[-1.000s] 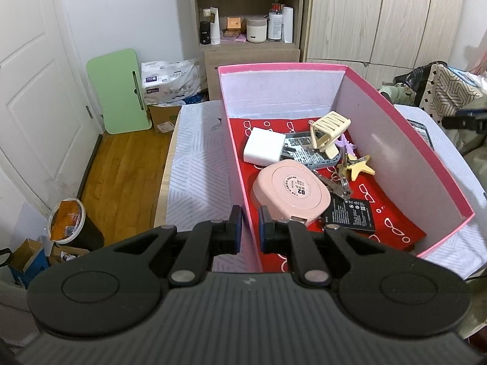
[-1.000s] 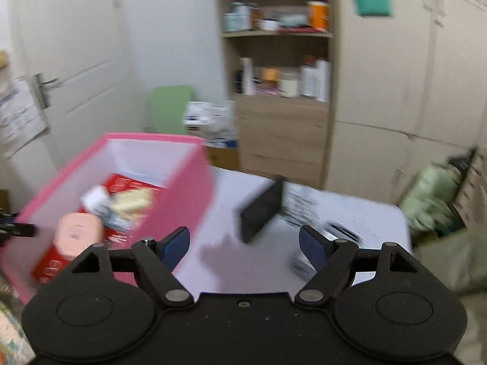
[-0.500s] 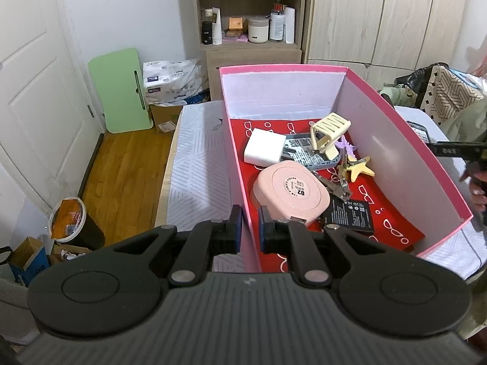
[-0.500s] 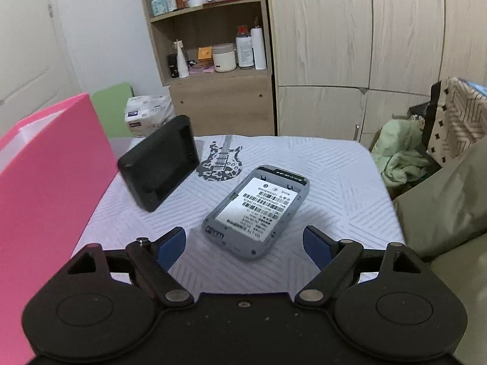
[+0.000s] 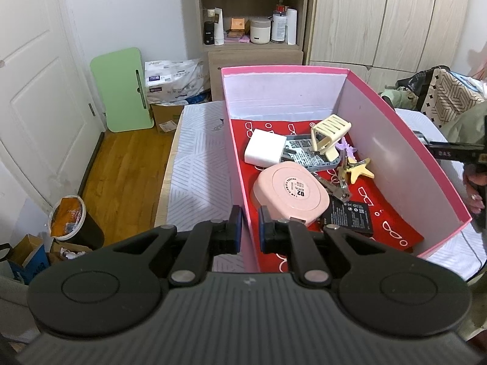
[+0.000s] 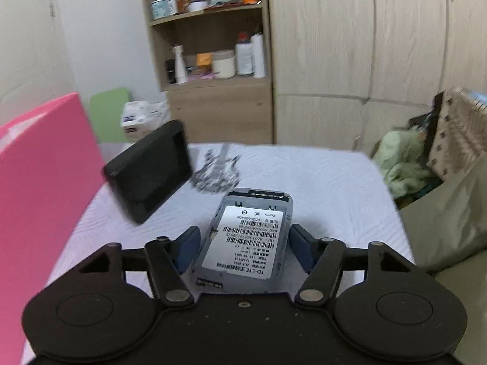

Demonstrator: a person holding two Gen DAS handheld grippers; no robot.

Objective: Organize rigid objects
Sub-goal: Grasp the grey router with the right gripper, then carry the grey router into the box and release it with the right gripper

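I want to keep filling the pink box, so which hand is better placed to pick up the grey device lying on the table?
Right. The right gripper already straddles the grey device, jaws just closing around it. The left gripper is shut on the pink box wall.

left gripper (image 5: 250, 225) clamps the near wall of the pink box (image 5: 404, 149) at 6 o'clock. inside: pink round case (image 5: 290, 190) nearest, white charger (image 5: 264, 152) at 11 o'clock of it, black battery (image 5: 350, 216) at 4 o'clock, yellow star (image 5: 359, 171) at 2 o'clock.
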